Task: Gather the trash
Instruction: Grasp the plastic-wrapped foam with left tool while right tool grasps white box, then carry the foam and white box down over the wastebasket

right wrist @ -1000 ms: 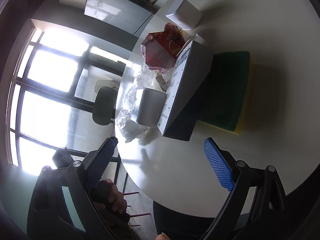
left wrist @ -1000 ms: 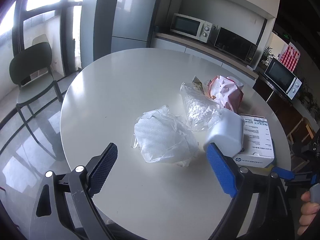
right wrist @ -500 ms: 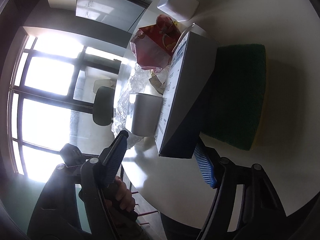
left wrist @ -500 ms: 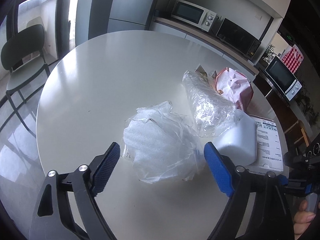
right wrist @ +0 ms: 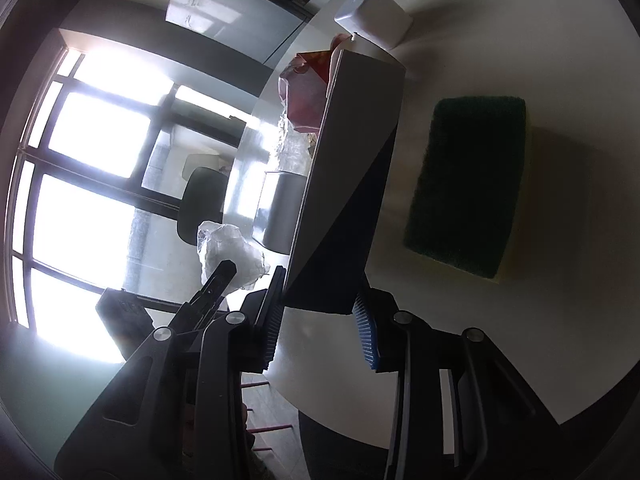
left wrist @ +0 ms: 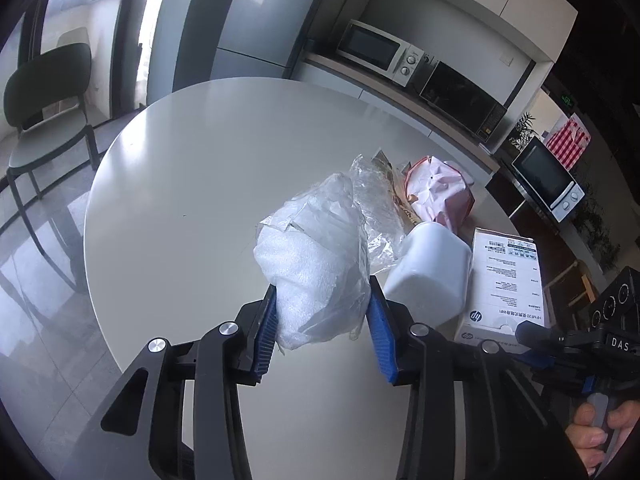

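A clear bag stuffed with white foam wrap (left wrist: 316,248) sits between the blue pads of my left gripper (left wrist: 322,308), whose jaws are closing and press its sides in. It also shows in the right wrist view as a pale foam bag (right wrist: 228,248). My right gripper (right wrist: 320,300) is closing on the near end of a white printed cardboard box (right wrist: 356,152), with both pads touching it. That box (left wrist: 504,280) lies at the table's right side. A crinkled clear wrapper (left wrist: 376,200), a pink bag (left wrist: 440,192) and a white plastic container (left wrist: 430,268) lie behind it.
The round white table (left wrist: 192,184) is bare on its left half. A green and yellow sponge (right wrist: 464,184) lies right of the box, and a small white box (right wrist: 374,16) sits farther back. A dark chair (left wrist: 44,92) stands at the left. Microwaves line the counter behind.
Both grippers went from wide open to closed on their objects. The left one took the foam bag, which now stands higher and bunched. The right one took the box's near end.
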The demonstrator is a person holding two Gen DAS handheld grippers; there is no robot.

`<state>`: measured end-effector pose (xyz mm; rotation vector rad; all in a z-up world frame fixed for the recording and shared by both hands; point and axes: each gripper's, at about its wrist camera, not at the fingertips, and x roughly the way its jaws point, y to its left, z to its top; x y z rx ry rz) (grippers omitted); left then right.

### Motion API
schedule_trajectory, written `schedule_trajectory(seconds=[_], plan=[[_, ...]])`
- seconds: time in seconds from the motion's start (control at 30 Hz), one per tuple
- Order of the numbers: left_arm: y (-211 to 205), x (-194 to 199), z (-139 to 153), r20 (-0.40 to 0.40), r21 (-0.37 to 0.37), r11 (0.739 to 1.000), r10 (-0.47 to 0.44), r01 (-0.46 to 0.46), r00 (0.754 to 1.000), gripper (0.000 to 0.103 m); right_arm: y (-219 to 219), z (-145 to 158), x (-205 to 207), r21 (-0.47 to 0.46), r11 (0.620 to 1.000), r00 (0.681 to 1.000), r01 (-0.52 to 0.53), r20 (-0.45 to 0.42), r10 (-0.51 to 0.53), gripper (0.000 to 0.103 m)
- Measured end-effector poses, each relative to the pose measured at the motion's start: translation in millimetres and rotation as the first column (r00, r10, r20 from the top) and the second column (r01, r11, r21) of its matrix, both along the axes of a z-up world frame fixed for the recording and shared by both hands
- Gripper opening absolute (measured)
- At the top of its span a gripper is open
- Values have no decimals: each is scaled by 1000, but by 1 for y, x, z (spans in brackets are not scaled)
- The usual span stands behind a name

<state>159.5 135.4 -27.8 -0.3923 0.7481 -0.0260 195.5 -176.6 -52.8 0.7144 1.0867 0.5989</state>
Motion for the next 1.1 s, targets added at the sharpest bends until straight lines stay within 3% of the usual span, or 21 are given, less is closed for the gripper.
schedule_trajectory(seconds=[0.53,0.7,1.1], plan=[[-31,-59,27,66,54,999,-10,7,998,40,-31,28,-44,-187,982,970,34,243,13,31],[-41,-75,31,79,77,997,-23,17,997,40,-43,35,-63,-275,960,931,58,361,48,31],[-81,-126,25,59,147,976,-169,159,984,40,-80,38,-122,-402,915,848,33,496,187,31]])
